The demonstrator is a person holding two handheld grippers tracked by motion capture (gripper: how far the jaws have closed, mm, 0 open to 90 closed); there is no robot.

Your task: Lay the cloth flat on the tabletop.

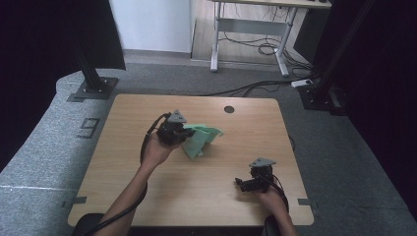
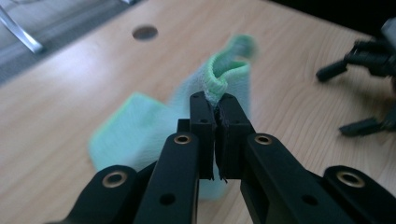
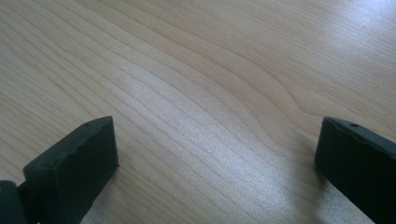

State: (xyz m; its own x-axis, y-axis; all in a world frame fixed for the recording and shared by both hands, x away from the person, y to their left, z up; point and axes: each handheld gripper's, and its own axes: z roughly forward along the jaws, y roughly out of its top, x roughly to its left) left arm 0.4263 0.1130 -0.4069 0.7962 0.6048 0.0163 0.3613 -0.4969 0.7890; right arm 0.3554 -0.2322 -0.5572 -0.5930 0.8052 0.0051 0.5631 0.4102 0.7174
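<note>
A mint-green cloth [image 1: 199, 139] lies near the middle of the wooden table [image 1: 147, 196], with one edge lifted off the wood. My left gripper [image 1: 186, 132] is shut on that raised edge. In the left gripper view the black jaws meet at the tips [image 2: 214, 105] and pinch a fold of the green cloth [image 2: 224, 77], while the rest of it hangs down to the table. My right gripper [image 1: 241, 183] rests at the front right of the table, apart from the cloth. Its jaws stand wide open over bare wood [image 3: 210, 140].
A round cable hole [image 1: 229, 109] sits near the table's far edge. Beyond the table stand a dark post base [image 1: 93, 88] at the left, a desk frame with cables [image 1: 265, 46] on the floor, and black stands at the right.
</note>
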